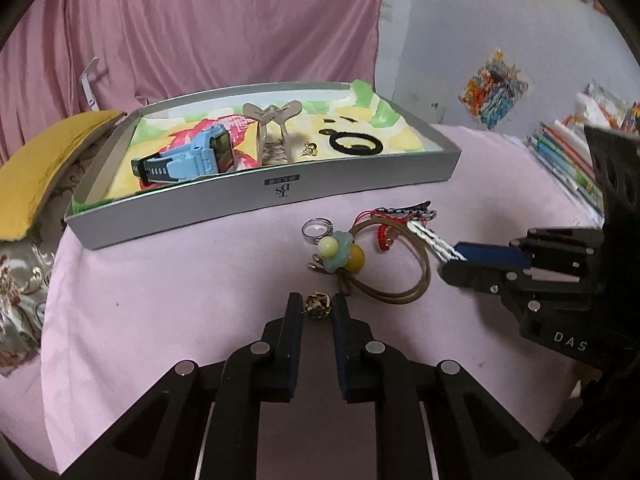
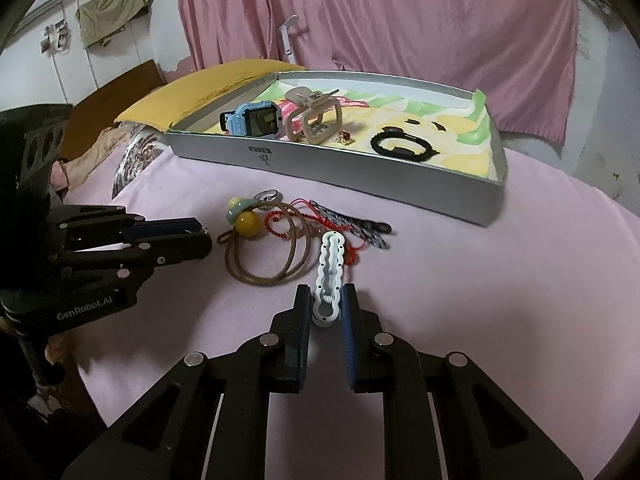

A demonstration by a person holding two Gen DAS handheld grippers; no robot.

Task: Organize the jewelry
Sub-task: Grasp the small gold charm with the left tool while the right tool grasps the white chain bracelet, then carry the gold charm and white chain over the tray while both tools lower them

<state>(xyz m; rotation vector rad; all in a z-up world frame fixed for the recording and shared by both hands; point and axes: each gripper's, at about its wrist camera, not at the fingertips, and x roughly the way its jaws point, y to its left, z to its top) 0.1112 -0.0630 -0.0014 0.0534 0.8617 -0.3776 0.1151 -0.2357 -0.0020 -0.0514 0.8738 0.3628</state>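
Observation:
A grey tray [image 1: 280, 196] [image 2: 360, 172] on the pink cloth holds a blue watch [image 1: 192, 158] [image 2: 252, 118], a beige claw clip [image 1: 272, 132] [image 2: 314, 114], a small gold earring [image 1: 309, 149] [image 2: 345, 136] and a black hair tie [image 1: 354, 145] [image 2: 404, 145]. My left gripper [image 1: 317, 304] [image 2: 200, 236] is shut on a small gold earring [image 1: 318, 302]. My right gripper [image 2: 326, 300] [image 1: 452, 258] is shut on a white hair clip [image 2: 330, 272] [image 1: 432, 240]. In front of the tray lie a clear ring [image 1: 316, 230], a brown cord with beads [image 1: 348, 258] [image 2: 256, 240] and red and striped strings [image 1: 400, 216] [image 2: 348, 220].
A yellow pillow [image 1: 44, 160] [image 2: 208, 88] lies left of the tray. Pink curtains [image 1: 200, 32] hang behind. Books [image 1: 568, 152] are stacked at the right.

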